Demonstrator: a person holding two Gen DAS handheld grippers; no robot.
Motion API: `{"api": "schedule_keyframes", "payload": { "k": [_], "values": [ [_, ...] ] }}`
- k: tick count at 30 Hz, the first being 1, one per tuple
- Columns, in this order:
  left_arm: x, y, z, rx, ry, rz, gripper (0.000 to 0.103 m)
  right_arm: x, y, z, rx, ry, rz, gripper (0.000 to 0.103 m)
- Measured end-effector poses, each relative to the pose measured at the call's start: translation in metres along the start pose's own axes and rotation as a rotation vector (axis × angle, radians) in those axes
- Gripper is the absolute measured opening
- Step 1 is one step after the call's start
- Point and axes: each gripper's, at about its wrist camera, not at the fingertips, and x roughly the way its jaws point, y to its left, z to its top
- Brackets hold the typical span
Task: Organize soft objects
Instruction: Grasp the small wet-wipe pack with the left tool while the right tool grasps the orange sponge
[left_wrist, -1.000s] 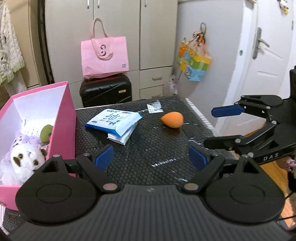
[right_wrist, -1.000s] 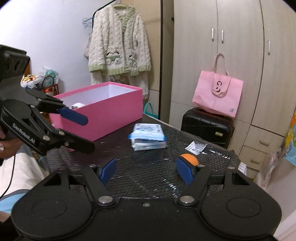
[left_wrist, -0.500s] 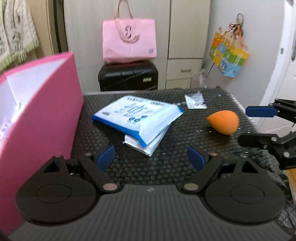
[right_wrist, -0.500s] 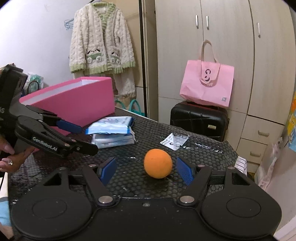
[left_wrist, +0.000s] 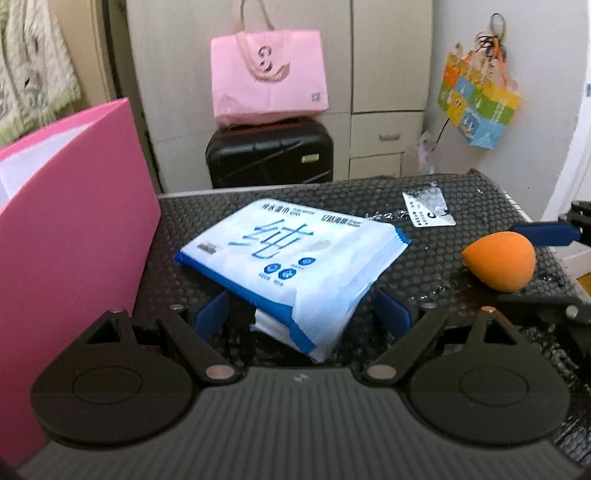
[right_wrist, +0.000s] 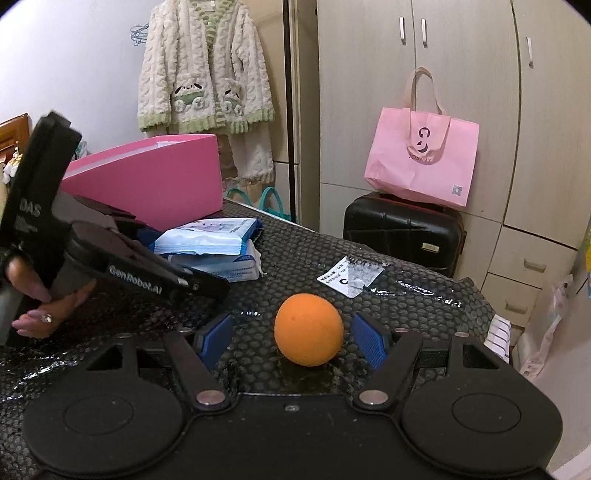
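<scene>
A blue-and-white wipes pack (left_wrist: 291, 258) lies on a second white pack (left_wrist: 266, 325) on the black mat. My left gripper (left_wrist: 301, 315) is open, low over the mat, with the packs' near corner between its blue pads (left_wrist: 210, 317); the pads stand clear of it. An orange egg-shaped sponge (right_wrist: 308, 328) rests on the mat between the blue pads (right_wrist: 369, 341) of my open right gripper (right_wrist: 291, 339), with a gap on each side. The sponge (left_wrist: 498, 264) also shows at the right of the left wrist view. The pink box (left_wrist: 74, 240) stands left of the packs.
A small white sachet (right_wrist: 351, 275) lies on the mat behind the sponge. Past the table's far edge stands a black suitcase (left_wrist: 269, 155) with a pink tote bag (left_wrist: 269, 74) on top. A hand (right_wrist: 48, 306) holds the left gripper's handle. The table edge (right_wrist: 498, 332) runs close on the right.
Both grippers have come forward and down. The wipes pack's corner now sits between the left fingers, and the orange sponge now sits between the right fingers. Neither gripper has closed.
</scene>
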Motion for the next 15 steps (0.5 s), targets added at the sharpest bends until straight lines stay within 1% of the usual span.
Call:
{"api": "schedule_keyframes", "payload": {
  "k": [4,5,7,8,9,11,15],
  "values": [
    [0.002,0.004,0.003,-0.020,0.001,-0.021,0.086,0.001,-0.001,-0.001,0.005,-0.008,0.010,0.076],
    [0.003,0.004,0.003,-0.021,0.002,-0.022,0.083,0.002,-0.002,-0.001,0.008,-0.004,0.010,0.076],
    [0.002,0.004,0.003,-0.015,0.001,-0.018,0.073,0.005,-0.002,-0.001,0.008,0.010,0.006,0.076],
    [0.001,0.004,0.004,-0.011,-0.001,-0.029,0.062,0.006,-0.002,-0.002,0.008,0.018,0.003,0.076],
    [-0.001,0.005,0.004,-0.017,-0.001,-0.050,0.056,0.007,0.000,-0.002,0.010,0.025,0.000,0.076],
    [-0.002,0.005,0.004,-0.022,-0.002,-0.052,0.051,0.008,0.000,-0.002,0.014,0.034,-0.006,0.076],
    [-0.006,-0.002,-0.001,0.001,-0.022,-0.039,0.043,0.010,0.002,-0.002,0.017,0.041,-0.016,0.076]
  ]
}}
